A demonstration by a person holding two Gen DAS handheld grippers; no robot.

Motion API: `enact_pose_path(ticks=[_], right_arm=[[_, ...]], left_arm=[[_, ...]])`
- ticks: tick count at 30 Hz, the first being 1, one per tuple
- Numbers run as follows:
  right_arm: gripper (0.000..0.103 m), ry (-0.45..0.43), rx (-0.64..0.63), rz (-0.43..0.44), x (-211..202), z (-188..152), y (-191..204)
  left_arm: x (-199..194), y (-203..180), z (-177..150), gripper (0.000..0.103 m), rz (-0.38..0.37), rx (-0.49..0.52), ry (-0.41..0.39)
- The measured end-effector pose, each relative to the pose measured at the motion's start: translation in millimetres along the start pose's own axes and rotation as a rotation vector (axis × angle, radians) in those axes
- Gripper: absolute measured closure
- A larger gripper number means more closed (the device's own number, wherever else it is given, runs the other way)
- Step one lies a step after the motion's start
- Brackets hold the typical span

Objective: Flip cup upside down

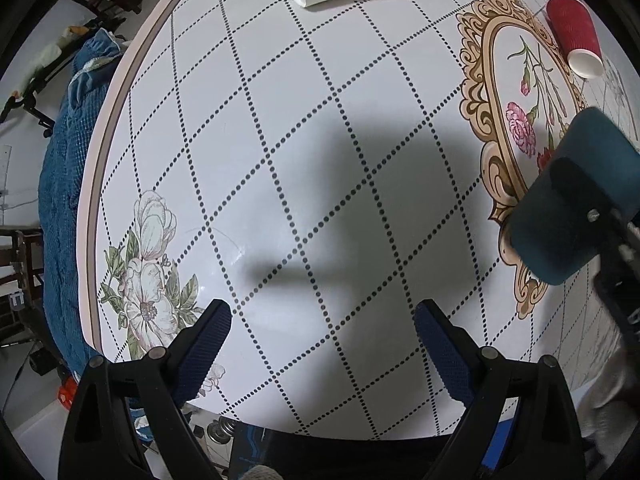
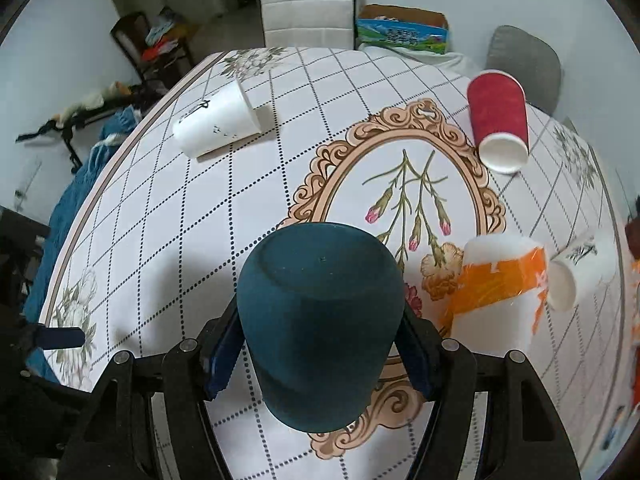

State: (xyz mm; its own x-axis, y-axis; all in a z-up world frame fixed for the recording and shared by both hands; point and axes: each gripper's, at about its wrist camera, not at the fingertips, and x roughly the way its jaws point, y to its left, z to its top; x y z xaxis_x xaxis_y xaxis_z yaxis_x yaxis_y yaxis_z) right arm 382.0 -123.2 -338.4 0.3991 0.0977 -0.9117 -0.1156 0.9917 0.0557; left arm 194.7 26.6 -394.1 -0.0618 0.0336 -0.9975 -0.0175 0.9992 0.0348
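My right gripper [image 2: 320, 340] is shut on a dark teal cup [image 2: 320, 320], held above the table with its base turned toward the camera and tilted up. The same cup [image 1: 572, 208] shows at the right edge of the left wrist view, held by the right gripper's fingers. My left gripper [image 1: 322, 336] is open and empty, hovering over the white tablecloth [image 1: 304, 160] near its front edge.
A white paper cup [image 2: 216, 124] lies on its side at the far left. A red cup [image 2: 498, 120] lies on its side at the far right. An orange-and-white cup [image 2: 500, 292] and another white cup [image 2: 580, 272] lie at the right. Chairs [image 2: 308, 8] stand behind the table.
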Motion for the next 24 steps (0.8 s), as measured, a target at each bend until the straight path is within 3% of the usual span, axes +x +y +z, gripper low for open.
enact_pose_path(ticks=[6, 11, 20, 24], right_arm=[[0.032, -0.037, -0.033, -0.005, 1, -24, 8], [0.032, 0.023, -0.017, 0.030, 2, -29, 5], [0.009, 0.088, 0.054, 0.002, -31, -53, -9], [0.008, 0.067, 0.065, -0.032, -66, -68, -17]], left_arm=[[-7, -8, -3, 0.009, 0.015, 0.009, -0.017], [-13, -12, -13, 0.009, 0.017, -0.004, -0.038], [-48, -17, -41, 0.009, 0.050, -0.023, -0.132], [-66, -20, -58, 0.009, 0.065, -0.029, -0.175]])
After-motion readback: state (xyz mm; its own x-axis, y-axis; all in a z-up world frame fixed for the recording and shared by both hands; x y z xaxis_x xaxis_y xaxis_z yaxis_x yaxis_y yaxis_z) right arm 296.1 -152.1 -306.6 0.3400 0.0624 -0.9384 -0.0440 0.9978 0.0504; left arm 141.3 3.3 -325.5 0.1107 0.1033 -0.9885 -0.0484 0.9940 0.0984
